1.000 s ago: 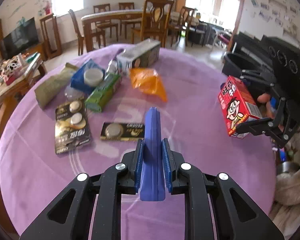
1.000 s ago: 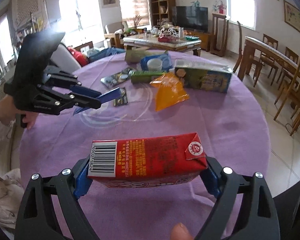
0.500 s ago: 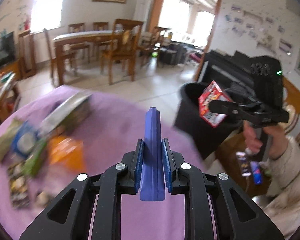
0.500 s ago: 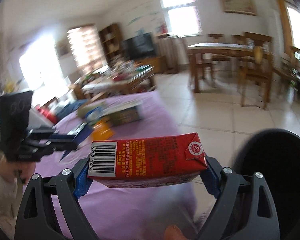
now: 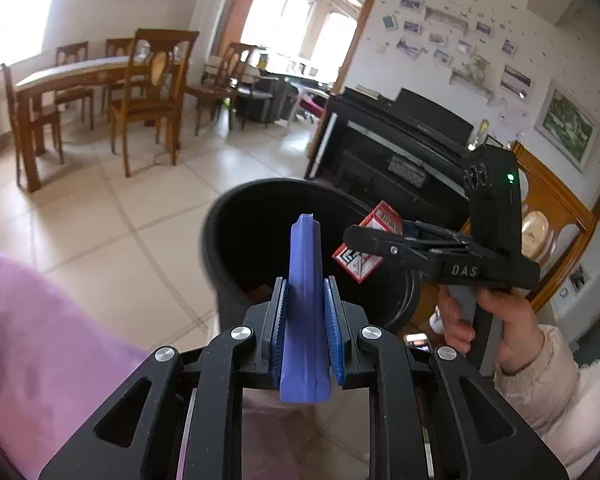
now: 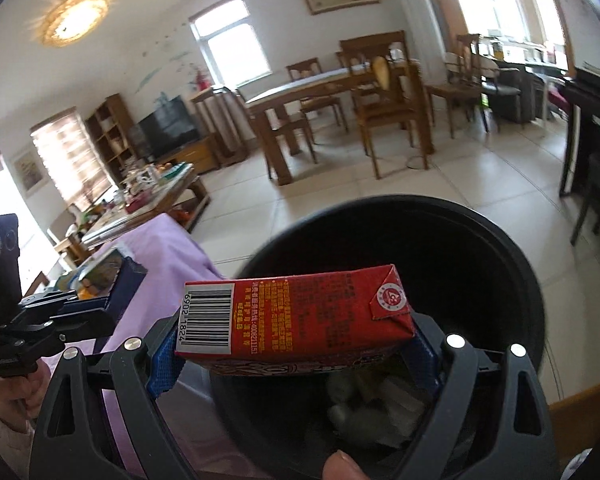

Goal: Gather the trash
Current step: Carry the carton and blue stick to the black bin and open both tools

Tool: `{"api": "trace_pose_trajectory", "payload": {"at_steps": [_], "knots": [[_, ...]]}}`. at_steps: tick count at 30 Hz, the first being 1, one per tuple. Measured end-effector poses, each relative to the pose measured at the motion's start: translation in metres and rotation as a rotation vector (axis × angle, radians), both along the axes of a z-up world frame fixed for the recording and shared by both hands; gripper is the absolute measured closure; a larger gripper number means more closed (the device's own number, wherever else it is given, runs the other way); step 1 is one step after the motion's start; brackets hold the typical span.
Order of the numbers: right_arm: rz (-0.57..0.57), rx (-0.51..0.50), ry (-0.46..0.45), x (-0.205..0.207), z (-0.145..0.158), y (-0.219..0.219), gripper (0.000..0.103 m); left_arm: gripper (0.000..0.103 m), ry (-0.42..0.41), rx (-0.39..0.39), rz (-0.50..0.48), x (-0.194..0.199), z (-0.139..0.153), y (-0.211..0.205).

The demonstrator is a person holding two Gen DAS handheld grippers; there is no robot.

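While clamping carton [image 6: 296, 316], right gripper [image 6: 296, 344] above bin [image 6: 512, 248].

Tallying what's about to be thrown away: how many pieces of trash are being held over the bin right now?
2: a blue packet in the left tool, and a red carton in the right tool.

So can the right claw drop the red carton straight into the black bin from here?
Probably yes: the right claw holds the red carton over the black bin, nothing between.
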State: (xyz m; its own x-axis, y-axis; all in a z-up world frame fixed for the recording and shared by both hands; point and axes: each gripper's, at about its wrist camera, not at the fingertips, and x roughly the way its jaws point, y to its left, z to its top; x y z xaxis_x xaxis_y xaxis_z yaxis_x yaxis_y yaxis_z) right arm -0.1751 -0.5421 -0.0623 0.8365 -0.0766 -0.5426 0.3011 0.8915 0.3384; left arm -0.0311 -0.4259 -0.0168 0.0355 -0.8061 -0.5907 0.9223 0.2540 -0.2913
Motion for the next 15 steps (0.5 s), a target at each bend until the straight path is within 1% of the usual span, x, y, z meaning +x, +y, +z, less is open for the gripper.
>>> {"api": "trace_pose_trajectory", "payload": {"at_steps": [6, 13, 14, 15], "knots": [[-0.040, 0.027, 0.007, -0.008, -0.015, -0.020, 0.015, 0.084, 0.024, 0.042, -0.019, -0.006, -0.023, -0.054], [-0.058, 0.054, 0.010, -0.021, -0.027, -0.040, 0.014, 0.083, 0.023, 0.090, -0.011, -0.003, -0.042, -0.074], [-0.060, 0.061, 0.013, -0.023, -0.029, -0.043, 0.014, 0.081, 0.023, 0.098, -0.011, -0.003, -0.043, -0.073], [-0.062, 0.067, 0.017, -0.024, -0.030, -0.045, 0.013, 0.072, 0.019, 0.106, -0.010, -0.003, -0.045, -0.075]]}}
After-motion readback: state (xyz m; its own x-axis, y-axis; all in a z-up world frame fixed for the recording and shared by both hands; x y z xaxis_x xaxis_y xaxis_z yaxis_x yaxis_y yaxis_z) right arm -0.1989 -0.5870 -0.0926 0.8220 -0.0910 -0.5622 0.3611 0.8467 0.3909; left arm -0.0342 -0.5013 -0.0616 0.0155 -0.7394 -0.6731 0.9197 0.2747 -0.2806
